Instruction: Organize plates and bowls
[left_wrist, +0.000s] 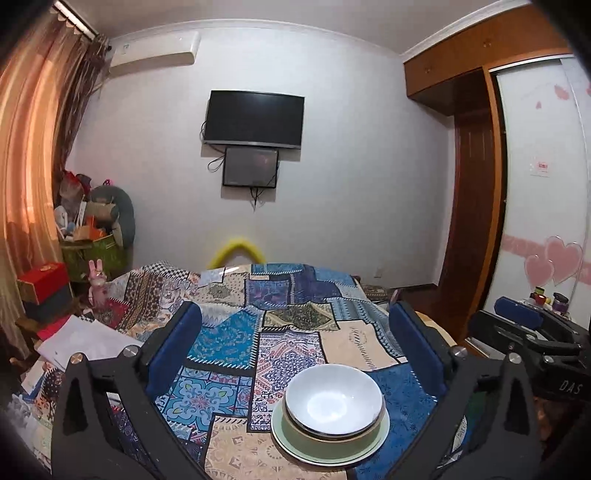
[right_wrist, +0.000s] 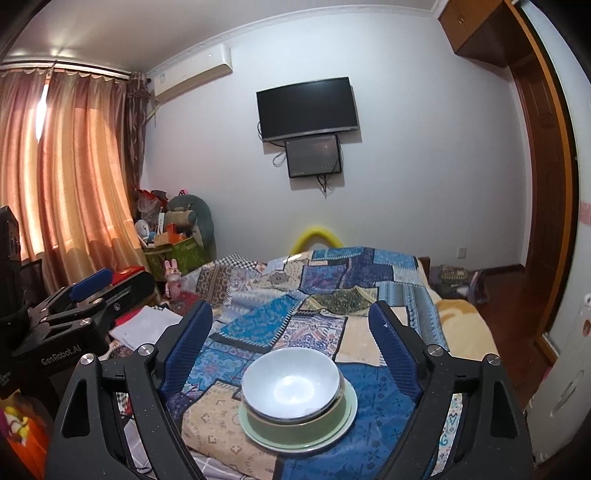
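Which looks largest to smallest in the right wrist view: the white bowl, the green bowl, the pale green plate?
1. pale green plate, widest at the bottom.
2 and 3. white bowl and green bowl: rims look nearly alike, so I cannot rank them.

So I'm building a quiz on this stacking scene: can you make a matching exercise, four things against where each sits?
Things:
1. white bowl
2. green bowl
3. pale plate
4. patchwork cloth

Places:
A. bottom of the stack, on the cloth
B. spread under the whole stack
C. top of the stack
D. middle, nested under the top piece

Pairs: 1-C, 2-D, 3-A, 4-B
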